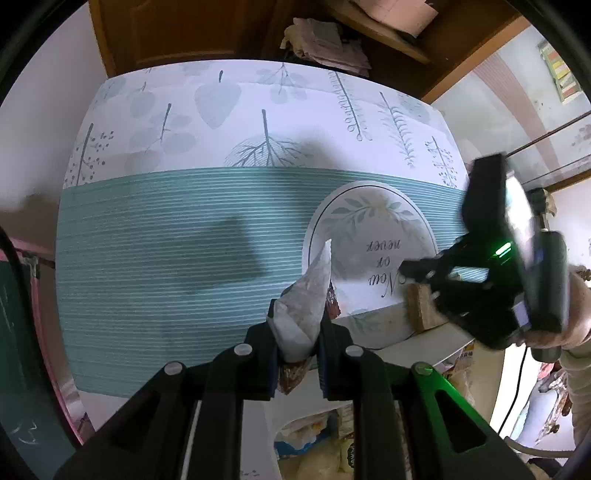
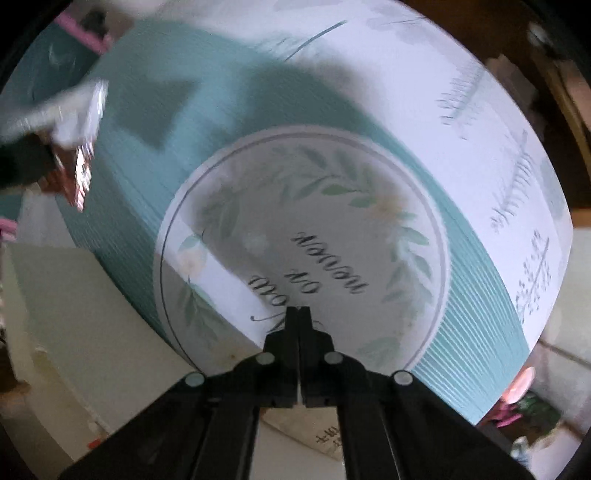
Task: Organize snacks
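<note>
My left gripper (image 1: 299, 321) is shut on a white and reddish-brown snack packet (image 1: 310, 291), which sticks up between the pads above the teal-striped tablecloth (image 1: 166, 240). In the right wrist view the same snack packet (image 2: 79, 155) shows blurred at the far left. My right gripper (image 2: 299, 314) points down over the round "Now or never" emblem (image 2: 332, 221) on the cloth, jaws shut with nothing between them. From the left wrist view, the right gripper (image 1: 404, 267) hangs over the emblem's right side, held by a hand. A tan-brown block (image 1: 421, 306) lies just beneath it at the table's near edge.
The table's near edge runs below the emblem, with a white ledge (image 1: 417, 343) under it. Several snack bags (image 1: 325, 435) lie lower down. A wooden cabinet (image 1: 184, 29) and folded cloths (image 1: 325, 44) stand behind the table. A window is at the right.
</note>
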{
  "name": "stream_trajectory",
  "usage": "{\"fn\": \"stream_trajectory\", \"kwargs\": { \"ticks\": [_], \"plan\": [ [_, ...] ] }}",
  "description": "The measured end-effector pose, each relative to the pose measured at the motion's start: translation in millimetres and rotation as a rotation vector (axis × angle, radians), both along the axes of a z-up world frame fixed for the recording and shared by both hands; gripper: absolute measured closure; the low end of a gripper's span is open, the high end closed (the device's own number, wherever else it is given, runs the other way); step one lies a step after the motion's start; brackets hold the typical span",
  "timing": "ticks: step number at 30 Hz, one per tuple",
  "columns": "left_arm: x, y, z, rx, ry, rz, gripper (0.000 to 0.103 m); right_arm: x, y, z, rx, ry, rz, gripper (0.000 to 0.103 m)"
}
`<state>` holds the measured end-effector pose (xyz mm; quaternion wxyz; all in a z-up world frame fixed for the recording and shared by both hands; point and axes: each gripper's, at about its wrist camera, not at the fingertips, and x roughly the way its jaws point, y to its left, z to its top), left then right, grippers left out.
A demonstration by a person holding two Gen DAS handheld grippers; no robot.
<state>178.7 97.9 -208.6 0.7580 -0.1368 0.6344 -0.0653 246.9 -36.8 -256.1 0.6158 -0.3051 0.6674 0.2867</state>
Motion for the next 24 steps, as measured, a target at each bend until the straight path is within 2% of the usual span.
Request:
{"fn": "stream_trajectory", "kwargs": {
  "ticks": [3,5,7,10,12,13,14,15,16,17,21,23,24],
  "plan": [
    [2,-6,3,0.012,-0.009,-0.02,0.089,13,-13,26,0.085,-0.033,-0.07,0.103],
    [2,-11,6,0.015,-0.015,-0.038,0.089,23,-28,42,0.138,-0.015,-0.103,0.103],
    [2,-15,8,0.015,-0.019,-0.053,0.089,15,-37,44,0.128,0.037,-0.1,0.103],
    [3,-20,10,0.012,-0.022,-0.069,0.089,11,-49,31,0.043,0.085,-0.111,0.102],
    [3,-23,10,0.009,-0.019,-0.076,0.089,9,-54,23,0.006,0.109,-0.144,0.095],
    [2,-23,10,0.008,-0.019,-0.08,0.089,11,-63,18,-0.007,0.127,-0.178,0.082],
    [2,-25,9,0.009,-0.016,-0.085,0.089,12,-69,15,-0.009,0.141,-0.201,0.062],
    [2,-25,8,0.008,-0.012,-0.088,0.089,14,-75,12,-0.009,0.151,-0.221,0.052],
    [1,-26,7,0.006,-0.009,-0.09,0.089,18,-85,12,-0.006,0.155,-0.237,0.036],
    [1,-27,6,0.006,-0.005,-0.092,0.089,21,-95,11,0.0,0.156,-0.249,0.032],
    [-2,-30,2,0.0,0.017,-0.099,0.089,29,-131,12,0.038,0.184,-0.268,0.032],
    [-3,-31,0,-0.002,0.023,-0.102,0.089,33,-151,8,0.026,0.219,-0.297,0.032],
    [-3,-32,0,-0.003,0.025,-0.103,0.089,34,-139,5,0.017,0.218,-0.3,0.032]
  ]
}}
